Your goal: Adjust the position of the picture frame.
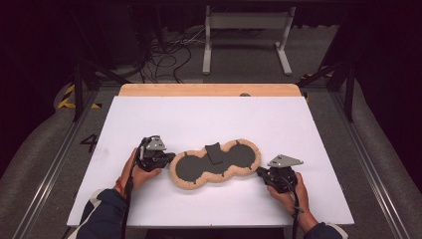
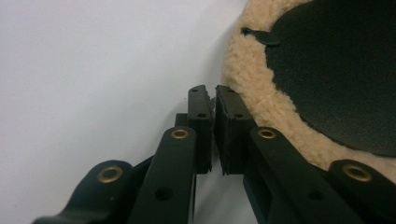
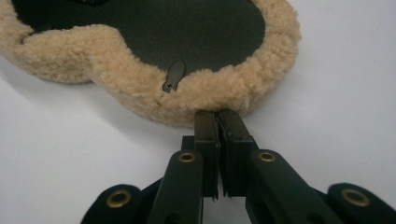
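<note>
Now the fleece pad [image 1: 215, 166] lies dark side up, centre-low in the high view, on the white counter [image 1: 209, 119]. Left tongs [image 1: 166, 158] and right tongs [image 1: 260, 172] pinch opposite ends, jaws nearly closed, probably ready to lift it evenly.

Laboratory recording bay. A white board [image 1: 278, 124] covers a wooden table [image 1: 209, 90] standing on grey carpet [image 1: 323, 55]; aluminium rails [image 1: 370, 164] flank both sides, loose cables [image 1: 166, 57] trail beyond the far edge, near a white frame stand [image 1: 246, 37].
</note>
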Action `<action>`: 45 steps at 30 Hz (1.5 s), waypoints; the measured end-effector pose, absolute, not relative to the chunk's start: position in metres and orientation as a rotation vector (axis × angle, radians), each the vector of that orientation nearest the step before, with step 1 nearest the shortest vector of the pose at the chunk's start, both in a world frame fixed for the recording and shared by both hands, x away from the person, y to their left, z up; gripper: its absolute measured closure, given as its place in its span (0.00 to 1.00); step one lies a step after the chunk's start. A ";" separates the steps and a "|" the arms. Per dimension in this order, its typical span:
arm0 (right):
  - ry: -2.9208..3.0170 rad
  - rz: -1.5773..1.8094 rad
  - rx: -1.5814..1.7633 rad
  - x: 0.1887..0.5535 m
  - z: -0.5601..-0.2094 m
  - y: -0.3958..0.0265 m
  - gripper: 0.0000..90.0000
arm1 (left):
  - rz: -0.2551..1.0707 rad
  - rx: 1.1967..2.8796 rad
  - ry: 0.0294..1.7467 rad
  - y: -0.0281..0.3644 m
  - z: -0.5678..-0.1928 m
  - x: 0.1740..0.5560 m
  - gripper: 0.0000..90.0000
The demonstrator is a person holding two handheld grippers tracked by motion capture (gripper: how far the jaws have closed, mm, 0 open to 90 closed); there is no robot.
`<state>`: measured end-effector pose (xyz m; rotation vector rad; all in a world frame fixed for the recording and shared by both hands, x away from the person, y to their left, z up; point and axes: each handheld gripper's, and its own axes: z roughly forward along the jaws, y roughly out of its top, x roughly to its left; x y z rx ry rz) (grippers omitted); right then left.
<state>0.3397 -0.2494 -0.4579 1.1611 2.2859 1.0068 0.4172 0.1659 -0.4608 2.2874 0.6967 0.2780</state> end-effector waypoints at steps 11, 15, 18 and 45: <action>2.266 1.006 1.197 0.354 -0.458 -0.254 1.00 | 0.233 2.320 0.630 0.162 -0.459 0.401 1.00; 2.266 1.010 1.207 0.360 -0.457 -0.255 1.00 | 0.209 2.327 0.599 0.162 -0.459 0.395 1.00; 2.275 1.027 1.210 0.366 -0.457 -0.256 1.00 | 0.206 2.329 0.588 0.162 -0.459 0.390 1.00; 2.326 1.041 1.148 0.378 -0.458 -0.227 0.99 | 0.099 2.353 0.462 0.153 -0.460 0.349 1.00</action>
